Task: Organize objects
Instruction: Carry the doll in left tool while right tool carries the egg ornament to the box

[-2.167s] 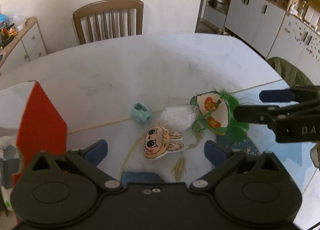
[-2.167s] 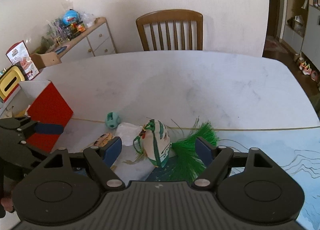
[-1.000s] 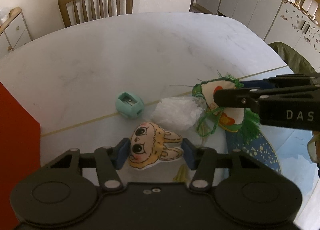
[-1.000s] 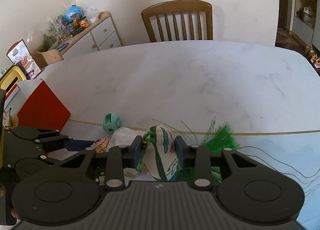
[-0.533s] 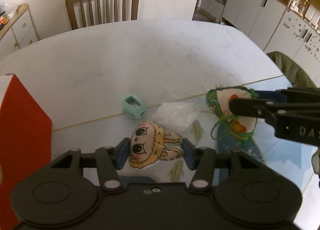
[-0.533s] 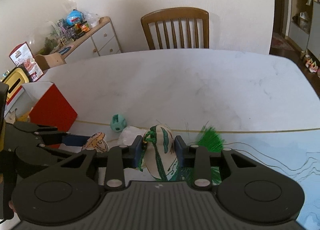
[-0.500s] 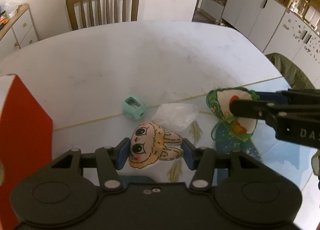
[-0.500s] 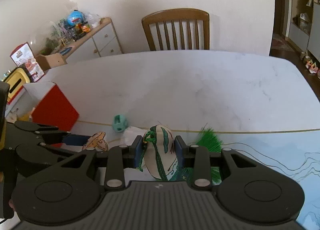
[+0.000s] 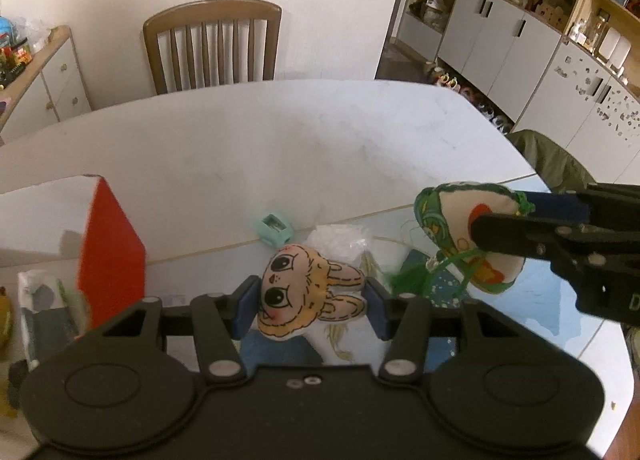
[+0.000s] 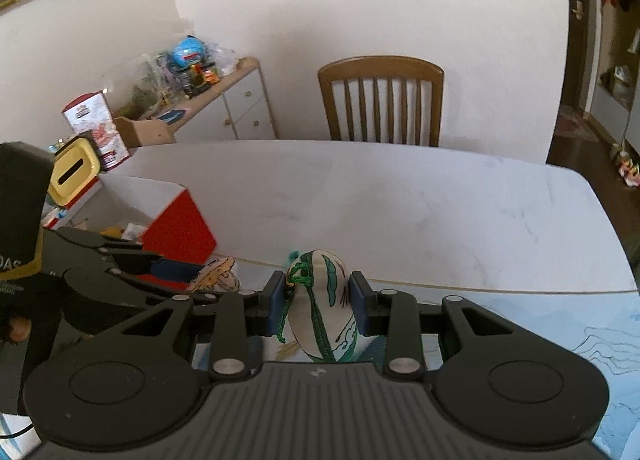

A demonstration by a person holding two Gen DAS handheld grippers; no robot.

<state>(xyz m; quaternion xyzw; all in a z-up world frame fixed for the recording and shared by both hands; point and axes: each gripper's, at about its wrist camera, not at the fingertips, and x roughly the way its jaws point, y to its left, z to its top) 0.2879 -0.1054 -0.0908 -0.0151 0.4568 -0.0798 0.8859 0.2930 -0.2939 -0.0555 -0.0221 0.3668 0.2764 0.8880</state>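
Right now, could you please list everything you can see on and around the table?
Bunny plush: one, tan, held in the left tongs above the table.
Sachet: one, cream with green embroidery and cord, held in the right tongs.
Sharpener: one, teal, on the table.
Plastic bag: one, clear white, on the table beside the sharpener.
Box: one, red and white, at the table's left edge.
Table: one, white marble, blue mat at the near side.
Chair: one, brown wood, behind the table.
Sideboard: one, white, toys on top, by the wall.
Cabinets: white, far right.
Left tongs: black, blue pads.
Right tongs: black, blue pads.
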